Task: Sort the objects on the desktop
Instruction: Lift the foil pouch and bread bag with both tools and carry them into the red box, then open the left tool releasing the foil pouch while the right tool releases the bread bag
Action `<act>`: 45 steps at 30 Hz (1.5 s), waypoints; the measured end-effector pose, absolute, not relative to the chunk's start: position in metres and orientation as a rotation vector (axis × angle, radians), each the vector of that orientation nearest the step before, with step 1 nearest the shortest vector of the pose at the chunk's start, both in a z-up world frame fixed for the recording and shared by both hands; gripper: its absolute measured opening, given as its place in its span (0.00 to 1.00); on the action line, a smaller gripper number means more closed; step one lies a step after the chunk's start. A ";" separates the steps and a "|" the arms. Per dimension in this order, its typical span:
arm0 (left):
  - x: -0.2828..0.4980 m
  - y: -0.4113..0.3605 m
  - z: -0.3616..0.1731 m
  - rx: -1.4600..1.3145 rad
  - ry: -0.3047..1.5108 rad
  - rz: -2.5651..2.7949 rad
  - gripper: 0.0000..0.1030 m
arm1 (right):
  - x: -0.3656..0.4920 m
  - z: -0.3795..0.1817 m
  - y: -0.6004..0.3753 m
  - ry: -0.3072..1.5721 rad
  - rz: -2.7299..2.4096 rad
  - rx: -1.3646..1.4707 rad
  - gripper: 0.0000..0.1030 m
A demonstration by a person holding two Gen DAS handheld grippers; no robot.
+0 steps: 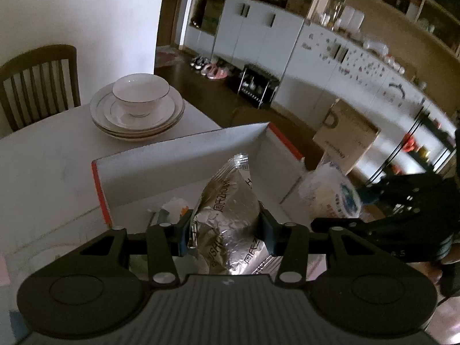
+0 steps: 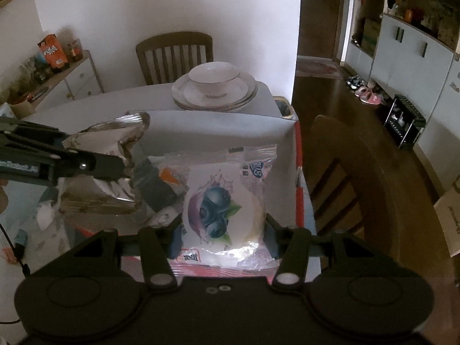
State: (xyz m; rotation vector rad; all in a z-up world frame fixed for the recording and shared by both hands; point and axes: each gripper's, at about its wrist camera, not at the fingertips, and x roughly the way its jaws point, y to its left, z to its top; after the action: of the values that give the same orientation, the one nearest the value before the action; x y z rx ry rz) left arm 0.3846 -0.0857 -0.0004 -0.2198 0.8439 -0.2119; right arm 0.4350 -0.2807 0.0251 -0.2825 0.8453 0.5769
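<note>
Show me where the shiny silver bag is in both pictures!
Left wrist view: the shiny silver bag sits low in the middle, held in the left gripper.
Right wrist view: it is at the left, beside the blueberry packet.
Shared landmark: the stacked plates with a bowl on the table behind.

A home's dining area: wooden dining chairs (image 2: 174,54) stand at a white worktop (image 1: 43,155) with stacked plates (image 1: 138,115) and a bowl (image 1: 141,93) near its far corner; white cupboards (image 1: 258,37), cluttered shelves (image 1: 373,5) and shoes (image 1: 211,69) on the dark floor line the wall.
</note>
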 end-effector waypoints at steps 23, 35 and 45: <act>0.463 -0.113 -0.057 -0.014 1.006 -0.202 0.45 | 0.486 -0.034 -0.243 0.961 0.638 -0.518 0.52; 0.479 -0.117 -0.072 0.032 1.074 -0.182 0.45 | 0.488 -0.041 -0.231 0.960 0.709 -0.615 0.52; 0.483 -0.123 -0.084 0.050 1.136 -0.197 0.47 | 0.496 -0.052 -0.229 1.034 0.711 -0.586 0.52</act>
State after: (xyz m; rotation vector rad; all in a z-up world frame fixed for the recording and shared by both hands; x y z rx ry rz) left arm 0.4831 -0.1232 -0.0841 0.0499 1.1363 -0.1974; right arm 0.4956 -0.2291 -0.0523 -0.5855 1.0336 0.7105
